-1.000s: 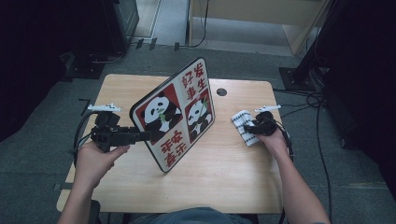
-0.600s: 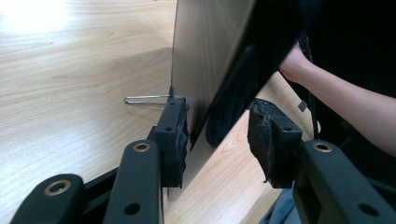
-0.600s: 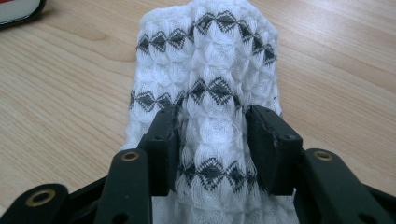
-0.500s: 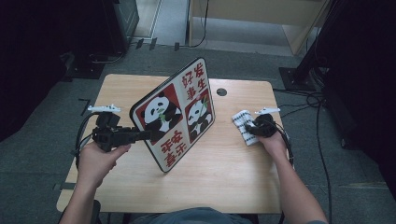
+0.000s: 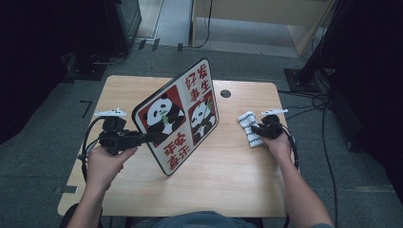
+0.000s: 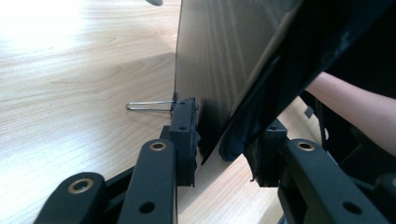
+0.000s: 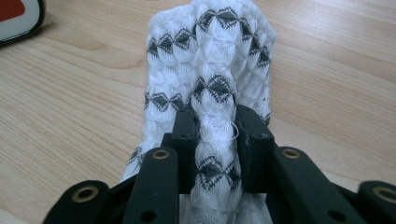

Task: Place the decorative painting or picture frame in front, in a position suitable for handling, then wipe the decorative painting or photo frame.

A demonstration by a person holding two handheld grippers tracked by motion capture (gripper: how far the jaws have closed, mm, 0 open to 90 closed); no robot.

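A panda board [image 5: 178, 118] with red panels and Chinese writing stands tilted on the wooden table [image 5: 228, 180]. My left gripper [image 5: 148, 137] has its jaws across the board's left edge. Its jaws have just been closing, and both pads press the board [image 6: 219, 56] between them [image 6: 229, 119]. A wire stand [image 6: 148, 107] juts from the board's back. At the right lies a white cloth [image 5: 248, 124] with a black diamond pattern. My right gripper [image 5: 259, 129] has just been closing its jaws too, and its pads [image 7: 215, 116] pinch a raised fold of the cloth [image 7: 210, 56].
A round hole [image 5: 225, 93] sits in the tabletop behind the board. A corner of the board [image 7: 18, 14] shows at the upper left of the right gripper view. The person's right forearm [image 6: 355, 107] lies beyond the board. Cables trail over the grey floor on the right.
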